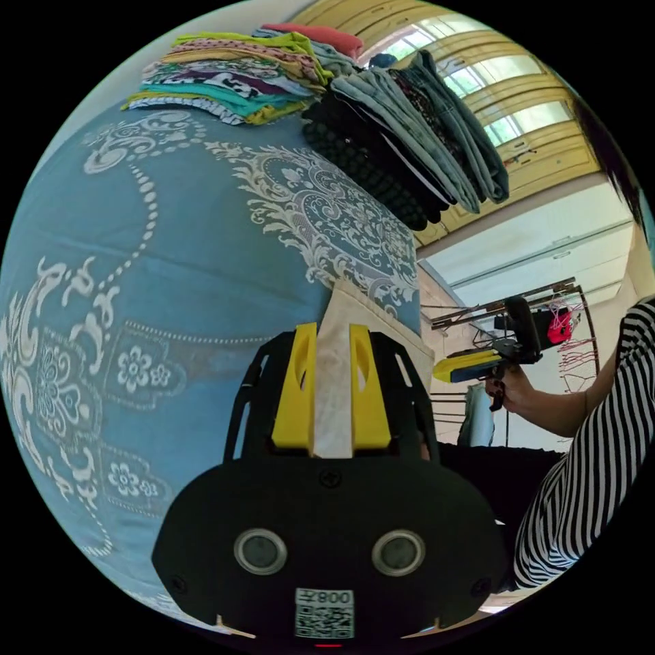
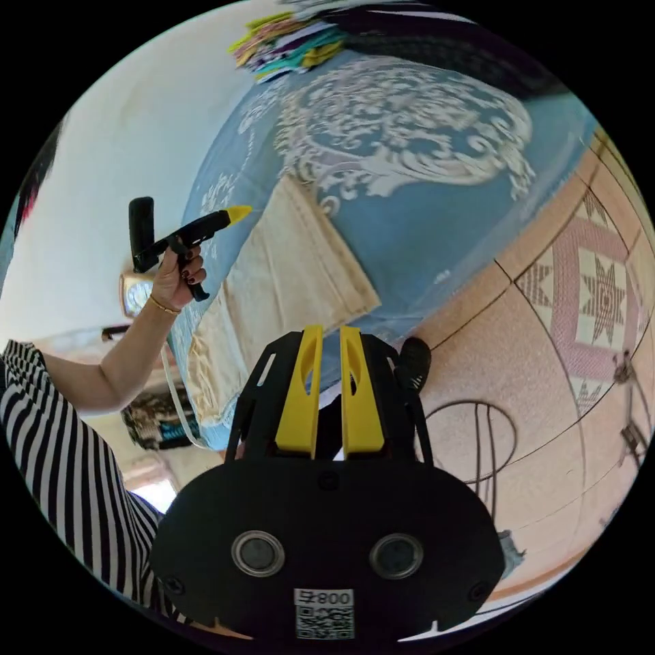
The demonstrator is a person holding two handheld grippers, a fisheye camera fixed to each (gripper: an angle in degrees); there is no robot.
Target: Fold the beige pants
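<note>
The beige pants (image 2: 293, 273) lie flat on the blue patterned bedspread (image 2: 437, 225) near the bed's edge, one end running down the side. My left gripper (image 1: 333, 334) is shut on a strip of the beige pants (image 1: 333, 402), which fills the gap between its yellow jaws. In the right gripper view the left gripper (image 2: 235, 214) is held by a hand at the far corner of the pants. My right gripper (image 2: 331, 336) hovers off the bed over the floor, jaws close together with nothing between them. It also appears as the right gripper (image 1: 447, 370) beyond the bed's edge.
Two stacks of folded clothes, a colourful stack (image 1: 232, 75) and a dark stack (image 1: 409, 136), sit at the far end of the bed. A person in a striped top (image 1: 587, 477) stands beside the bed. A metal rack (image 1: 546, 307) is behind. A tiled floor (image 2: 546, 327) borders the bed.
</note>
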